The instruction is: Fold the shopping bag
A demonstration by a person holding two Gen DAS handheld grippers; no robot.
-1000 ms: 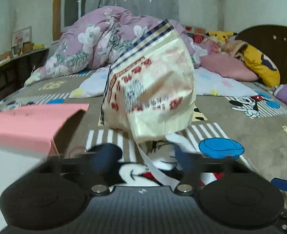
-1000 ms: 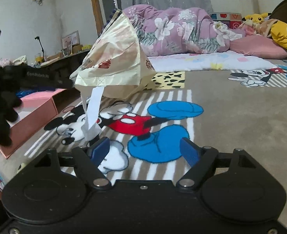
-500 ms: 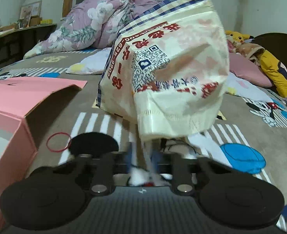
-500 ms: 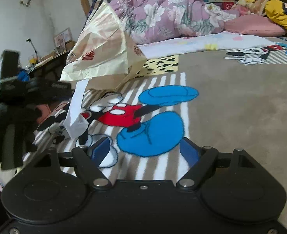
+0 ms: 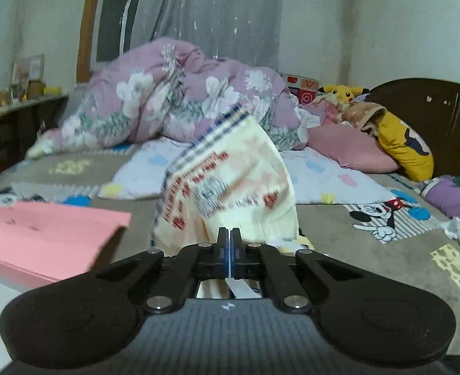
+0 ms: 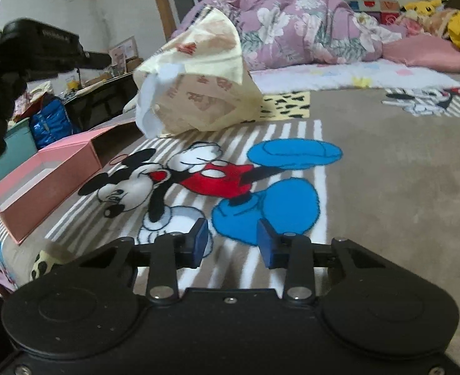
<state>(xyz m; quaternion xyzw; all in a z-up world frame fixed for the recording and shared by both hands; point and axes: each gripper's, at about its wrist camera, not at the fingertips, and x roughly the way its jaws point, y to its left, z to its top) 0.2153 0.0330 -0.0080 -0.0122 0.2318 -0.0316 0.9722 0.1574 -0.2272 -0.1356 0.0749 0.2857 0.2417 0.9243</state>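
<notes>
Shopping bag (image 5: 230,181) sits puffed and unfolded on the bed (image 6: 386,162), at twelve o'clock from my left hand-held gripper (image 5: 230,240), which has just clamped shut on its white strap (image 5: 240,289); a second ago those fingers were spread. My right hand-held gripper (image 6: 232,242) waits parted, bag at eleven o'clock. I judge I can now pull it flat.

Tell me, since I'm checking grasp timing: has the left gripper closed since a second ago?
Yes. The left gripper, open a second ago, is now shut on the shopping bag's white handle strap.
</notes>
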